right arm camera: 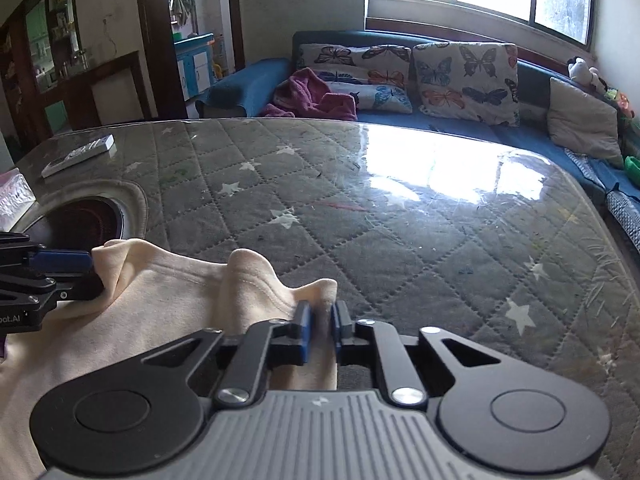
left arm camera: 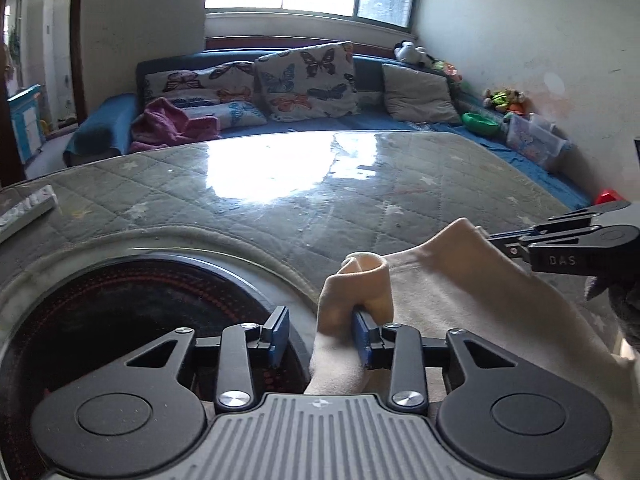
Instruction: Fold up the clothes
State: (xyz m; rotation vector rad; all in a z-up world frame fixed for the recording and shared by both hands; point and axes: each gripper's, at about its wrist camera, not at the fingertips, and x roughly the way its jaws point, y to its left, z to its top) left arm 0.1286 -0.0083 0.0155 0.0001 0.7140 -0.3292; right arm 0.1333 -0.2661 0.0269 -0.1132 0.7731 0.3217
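Right tool [right arm camera: 320, 320] pinches cream garment [right arm camera: 140, 320]; containers unclear.

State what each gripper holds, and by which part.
Right gripper: jaws shut on a bunched fold at the far edge of the cream cloth. Left gripper: jaws apart, gripping nothing; a fold only touches one pad.

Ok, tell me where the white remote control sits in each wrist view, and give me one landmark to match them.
Left wrist view: the remote control lies at the far left edge, on the table, partly cut off.
Right wrist view: the remote control lies upper left, near the table's far left corner.
Shared landmark: the butterfly cushion on the sofa.
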